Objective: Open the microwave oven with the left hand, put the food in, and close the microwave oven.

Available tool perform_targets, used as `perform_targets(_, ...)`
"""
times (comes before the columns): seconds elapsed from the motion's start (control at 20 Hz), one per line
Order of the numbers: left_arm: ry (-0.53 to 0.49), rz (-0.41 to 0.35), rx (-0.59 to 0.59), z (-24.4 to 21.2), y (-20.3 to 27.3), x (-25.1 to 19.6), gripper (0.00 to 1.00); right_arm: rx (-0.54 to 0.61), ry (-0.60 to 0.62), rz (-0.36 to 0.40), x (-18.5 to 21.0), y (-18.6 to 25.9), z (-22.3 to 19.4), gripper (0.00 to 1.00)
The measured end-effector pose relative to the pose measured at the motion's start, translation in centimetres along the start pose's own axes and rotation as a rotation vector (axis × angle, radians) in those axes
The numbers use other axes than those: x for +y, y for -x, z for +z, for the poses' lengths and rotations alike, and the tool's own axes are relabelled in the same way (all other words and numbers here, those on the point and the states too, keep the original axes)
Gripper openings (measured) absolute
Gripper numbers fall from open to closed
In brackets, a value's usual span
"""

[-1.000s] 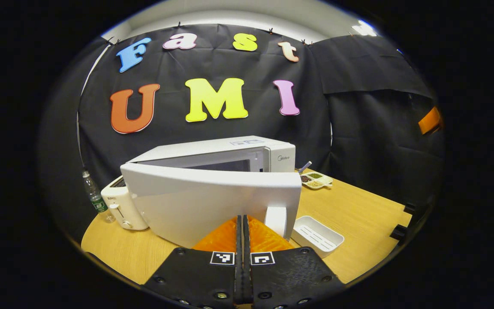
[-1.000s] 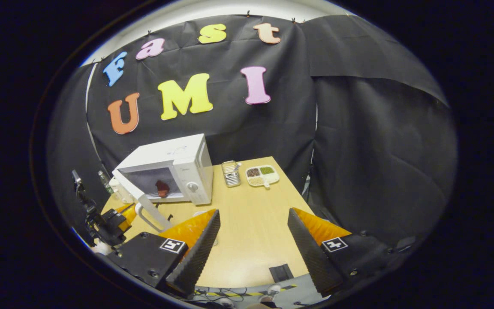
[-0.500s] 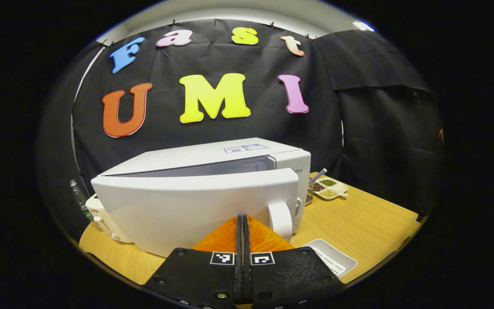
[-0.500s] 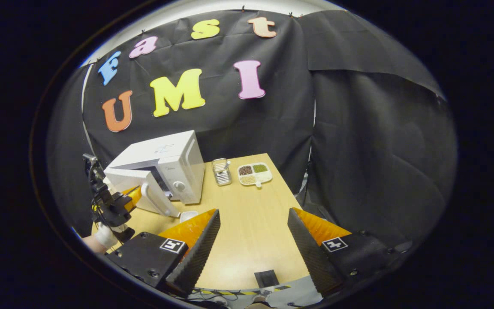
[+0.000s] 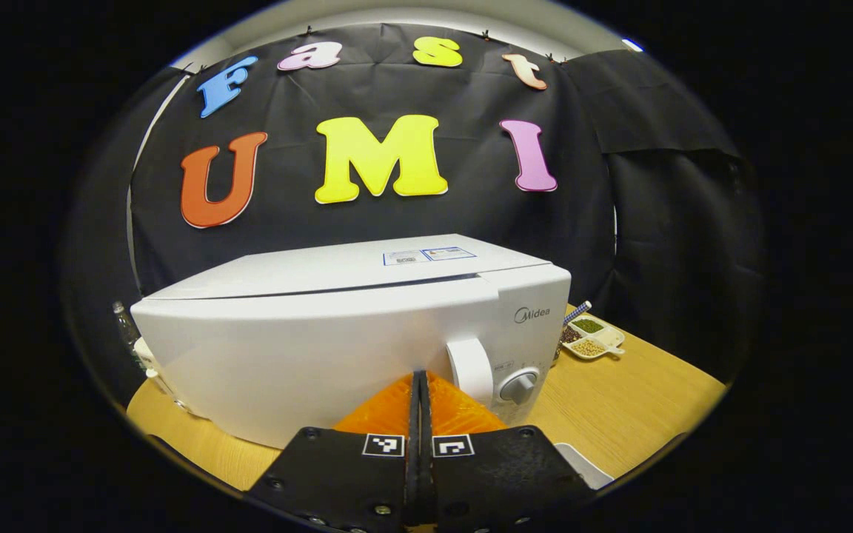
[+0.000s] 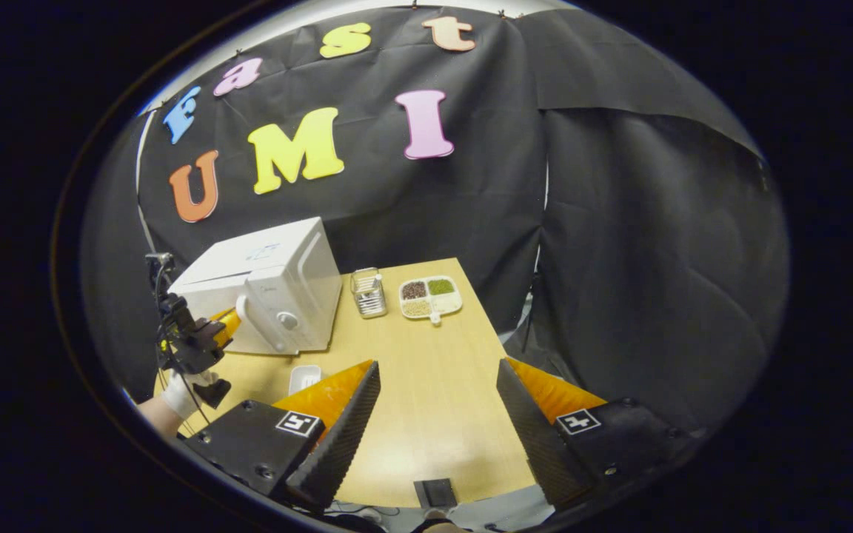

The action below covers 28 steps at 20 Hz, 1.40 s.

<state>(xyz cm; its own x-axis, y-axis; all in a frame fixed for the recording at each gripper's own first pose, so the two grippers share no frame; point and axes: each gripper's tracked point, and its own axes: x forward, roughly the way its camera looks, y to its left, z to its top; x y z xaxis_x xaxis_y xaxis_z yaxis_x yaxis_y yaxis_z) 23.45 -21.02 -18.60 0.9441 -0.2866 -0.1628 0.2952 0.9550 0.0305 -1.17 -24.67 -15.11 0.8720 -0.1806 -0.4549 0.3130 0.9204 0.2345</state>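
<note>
Pressing tips-first against the microwave [image 5: 338, 333] door, the left tongs [image 5: 419, 381] are pinched together, empty. The right tongs [image 6: 437, 414] hang wide apart above the desk [image 6: 426, 385]. Risk — tips skidding toward three o'clock, leaving the door unlatched.

Out on the light wooden table [image 6: 426, 400] there's a white divided dish of beans and grains [image 6: 430, 297], with a little wire basket [image 6: 369, 292] right next to it. A small white rectangular tray [image 6: 303, 378] sits nearer the front.
</note>
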Motion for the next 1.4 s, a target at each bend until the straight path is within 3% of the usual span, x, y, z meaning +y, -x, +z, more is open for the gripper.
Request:
perform_targets(0.05,-0.007,0.004,-0.003,0.1,-0.1,0.1,0.0,0.006,-0.001,0.007,-0.1,-0.5,-0.2,1.0)
perform_targets(0.6,0.043,0.095,0.089,-1.6,-0.7,0.6,0.0,0.024,0.014,0.073,1.2,-2.7,0.0,1.0)
perform_targets(0.95,0.004,0.15,0.105,-3.5,5.1,1.3,0.0,0.012,0.001,0.059,1.2,-1.9,-0.5,1.0)
perform_targets(1.1,-0.011,0.101,0.095,-4.3,7.6,0.0,0.05,0.014,-0.003,0.062,2.3,-1.5,-1.4,1.0)
perform_targets(1.15,-0.021,0.069,0.094,-4.5,8.5,-0.7,0.48,0.017,0.003,0.061,2.7,-1.4,-1.8,1.0)
perform_targets(1.25,-0.026,0.061,0.1,-4.8,10.1,-0.8,0.87,0.01,0.013,0.066,4.0,-0.4,-2.4,1.0)
perform_targets(1.3,-0.017,0.056,0.091,-4.3,11.6,-0.9,0.97,0.001,0.02,0.067,4.7,0.0,-2.6,0.91)
perform_targets(1.35,0.001,0.05,0.085,-3.8,12.7,-1.0,0.97,-0.01,0.028,0.066,5.4,0.7,-2.8,1.0)
perform_targets(1.4,0.02,0.044,0.076,-3.1,13.9,-0.8,0.97,-0.025,0.036,0.071,6.5,1.5,-3.0,1.0)
